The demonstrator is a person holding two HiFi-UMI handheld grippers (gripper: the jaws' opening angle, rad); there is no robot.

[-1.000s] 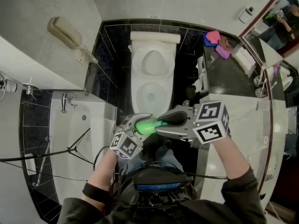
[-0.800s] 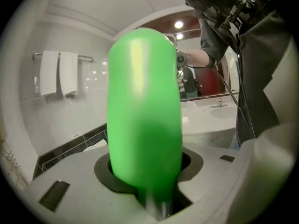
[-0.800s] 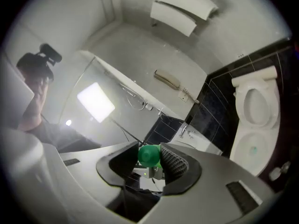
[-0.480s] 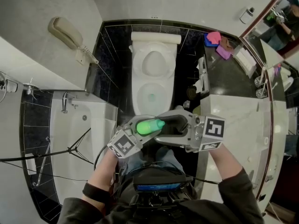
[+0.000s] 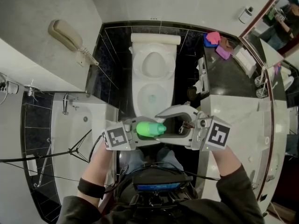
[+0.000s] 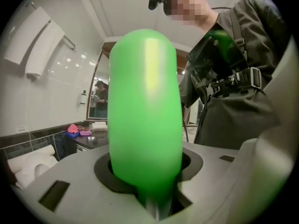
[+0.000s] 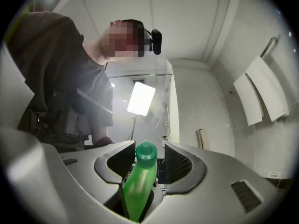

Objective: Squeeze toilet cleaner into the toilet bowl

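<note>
I see the green toilet cleaner bottle (image 5: 148,129) lying nearly level above my knees, just short of the white toilet bowl (image 5: 138,92). My left gripper (image 5: 139,129) is shut on its body, which fills the left gripper view (image 6: 145,106). From the right, my right gripper (image 5: 161,125) reaches in with a jaw on each side of the darker green cap (image 7: 146,151). Those jaws are closing, and a gap shows between each pad and the cap. The bowl is open, with greenish water at the bottom.
A bathtub (image 5: 70,139) runs along the left and a marble counter (image 5: 243,120) along the right, with pink and purple cloths (image 5: 214,37) at its far end. A wall phone (image 5: 70,36) hangs at upper left. Towels (image 7: 261,94) hang on the wall.
The right gripper's jaws have spread off the cap and its marker cube has dropped lower. The left gripper has turned and shifted left, and the bottle lies more level.
</note>
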